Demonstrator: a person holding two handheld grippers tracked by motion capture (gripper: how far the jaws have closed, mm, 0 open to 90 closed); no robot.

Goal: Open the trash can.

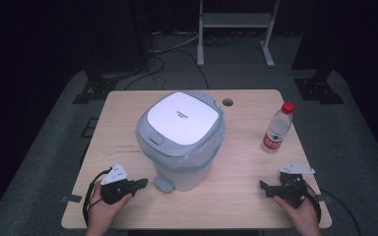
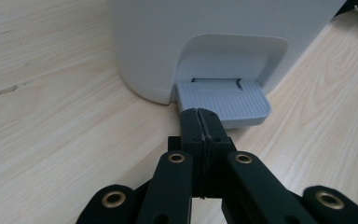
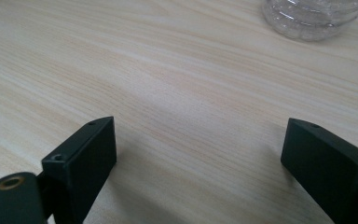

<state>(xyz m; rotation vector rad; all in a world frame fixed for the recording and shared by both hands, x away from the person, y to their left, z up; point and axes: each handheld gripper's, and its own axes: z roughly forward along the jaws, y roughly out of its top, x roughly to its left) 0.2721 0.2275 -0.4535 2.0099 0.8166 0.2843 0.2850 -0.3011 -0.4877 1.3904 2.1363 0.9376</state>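
A white pedal bin [image 1: 179, 132] with a closed lid and a plastic liner stands in the middle of the wooden table [image 1: 236, 201]. Its grey foot pedal [image 1: 163, 184] juts out at the front. In the left gripper view the pedal [image 2: 221, 100] lies just beyond the tips of my left gripper [image 2: 200, 114], whose jaws are pressed together with nothing between them. From above, the left gripper [image 1: 142, 183] points right at the pedal, close to it. My right gripper [image 1: 264, 186] rests near the front right; its jaws [image 3: 200, 128] stand wide apart over bare wood.
A clear water bottle [image 1: 277, 129] with a red cap and label stands upright at the right; its base [image 3: 312, 16] lies ahead of the right gripper. A cable hole [image 1: 227, 102] sits near the far edge. Dark floor and a metal frame [image 1: 236, 29] lie beyond.
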